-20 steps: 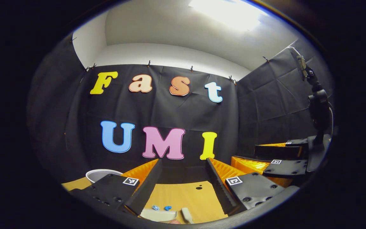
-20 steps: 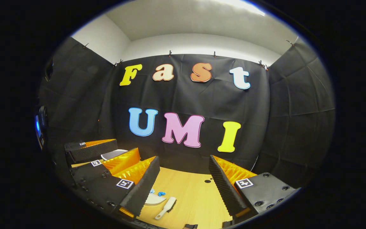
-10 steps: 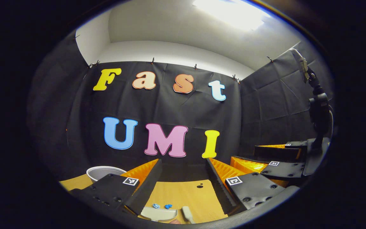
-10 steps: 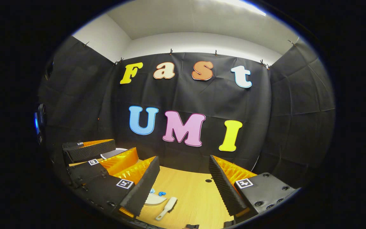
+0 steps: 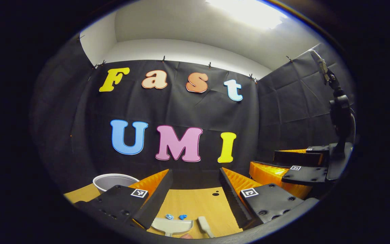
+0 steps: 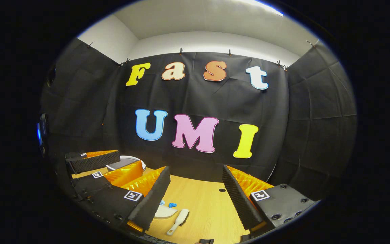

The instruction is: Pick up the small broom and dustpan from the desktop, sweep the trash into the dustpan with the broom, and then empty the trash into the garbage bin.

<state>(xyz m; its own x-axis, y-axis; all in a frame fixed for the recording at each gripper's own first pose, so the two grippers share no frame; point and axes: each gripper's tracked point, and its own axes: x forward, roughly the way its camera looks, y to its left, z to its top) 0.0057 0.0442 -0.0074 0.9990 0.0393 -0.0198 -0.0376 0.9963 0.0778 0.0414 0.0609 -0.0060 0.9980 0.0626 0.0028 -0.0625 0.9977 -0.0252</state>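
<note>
A pale dustpan (image 5: 172,225) lies on the wooden desktop (image 5: 195,203), low between my left gripper's fingers. The small white broom (image 5: 205,226) lies just right of it. Two blue bits of trash (image 5: 176,217) sit just beyond the pan. My left gripper (image 5: 195,173) is open above the desk and holds nothing. In the right gripper view the dustpan (image 6: 164,211), broom (image 6: 178,221) and trash (image 6: 172,205) lie low and left. My right gripper (image 6: 195,169) is open and holds nothing. The white garbage bin (image 5: 113,181) stands at the back left.
The right gripper (image 5: 296,166) hangs at the left gripper view's right side, under a black stand (image 5: 339,112). The left gripper (image 6: 100,166) appears at the left of the right gripper view, in front of the bin (image 6: 127,161). A small dark hole (image 6: 222,190) marks the desktop.
Both views have tipped slightly downward: the wall has slid up, and more of the dustpan, broom and bin shows. Both grippers stay open.
</note>
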